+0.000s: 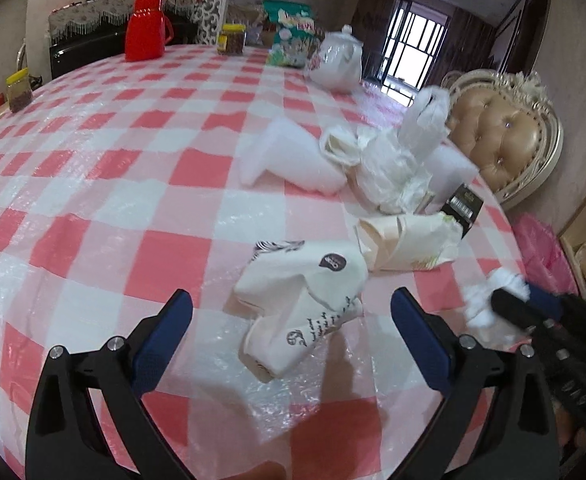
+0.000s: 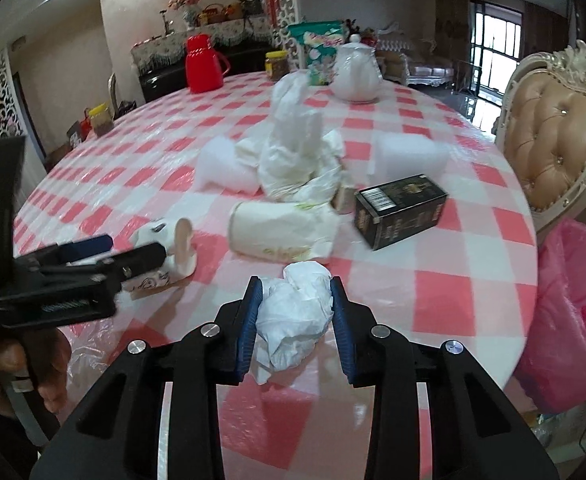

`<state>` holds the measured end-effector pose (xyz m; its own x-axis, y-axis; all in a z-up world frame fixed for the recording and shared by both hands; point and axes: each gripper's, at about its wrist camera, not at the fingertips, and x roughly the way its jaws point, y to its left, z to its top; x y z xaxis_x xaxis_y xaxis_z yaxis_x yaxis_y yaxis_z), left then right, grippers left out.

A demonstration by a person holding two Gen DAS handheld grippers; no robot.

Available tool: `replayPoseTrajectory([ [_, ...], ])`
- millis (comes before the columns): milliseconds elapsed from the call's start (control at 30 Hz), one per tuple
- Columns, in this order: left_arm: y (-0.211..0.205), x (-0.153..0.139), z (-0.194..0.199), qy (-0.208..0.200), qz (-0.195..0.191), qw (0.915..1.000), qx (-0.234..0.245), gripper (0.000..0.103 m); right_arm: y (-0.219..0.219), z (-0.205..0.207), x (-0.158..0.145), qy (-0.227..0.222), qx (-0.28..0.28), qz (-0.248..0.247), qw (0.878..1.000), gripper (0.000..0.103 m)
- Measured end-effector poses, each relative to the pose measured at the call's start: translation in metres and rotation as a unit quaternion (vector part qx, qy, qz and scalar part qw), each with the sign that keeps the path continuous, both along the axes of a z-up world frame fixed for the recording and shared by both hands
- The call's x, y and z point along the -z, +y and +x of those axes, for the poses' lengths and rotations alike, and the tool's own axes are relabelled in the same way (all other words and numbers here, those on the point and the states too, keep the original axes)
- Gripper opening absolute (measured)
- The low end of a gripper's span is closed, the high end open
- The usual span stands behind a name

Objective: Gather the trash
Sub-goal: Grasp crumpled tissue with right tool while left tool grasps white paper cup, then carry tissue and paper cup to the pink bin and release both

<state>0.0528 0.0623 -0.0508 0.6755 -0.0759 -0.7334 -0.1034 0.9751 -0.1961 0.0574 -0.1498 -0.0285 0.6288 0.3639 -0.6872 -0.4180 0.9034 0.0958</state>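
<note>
A: How far along?
B: Barely. The left gripper (image 1: pixel 291 322) gapes, empty, around a crushed printed cup (image 1: pixel 301 296); centre frame, the right gripper (image 2: pixel 295 312) pinches a tissue wad (image 2: pixel 293 312).
A: Room?
B: Surface (image 2: pixel 433 288) edge is near; pink bin bag (image 2: pixel 573 312) at right.

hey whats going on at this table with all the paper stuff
A person is clearing trash off a checked table with a hand-held gripper in each hand. The right hand-held gripper is closed around a crumpled white tissue. The left hand-held gripper is open, its fingers either side of a squashed printed paper cup. More cups, a plastic bag and a black box lie beyond; a pink bin bag waits at the table's edge.
</note>
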Motion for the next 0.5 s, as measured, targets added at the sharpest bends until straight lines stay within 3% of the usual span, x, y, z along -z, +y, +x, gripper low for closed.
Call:
replayPoseTrajectory([
  [200,-0.009,0.008,0.010,0.019,0.019,0.9996,0.002,0.068,-0.015,-0.003,-0.009,-0.017,0.002,0.016,1.000,0.034],
  [500,-0.012,-0.002,0.005,0.005,0.038,0.9992,-0.007,0.067,-0.032,-0.002,-0.011,-0.023,0.015,0.024,0.999,0.034],
])
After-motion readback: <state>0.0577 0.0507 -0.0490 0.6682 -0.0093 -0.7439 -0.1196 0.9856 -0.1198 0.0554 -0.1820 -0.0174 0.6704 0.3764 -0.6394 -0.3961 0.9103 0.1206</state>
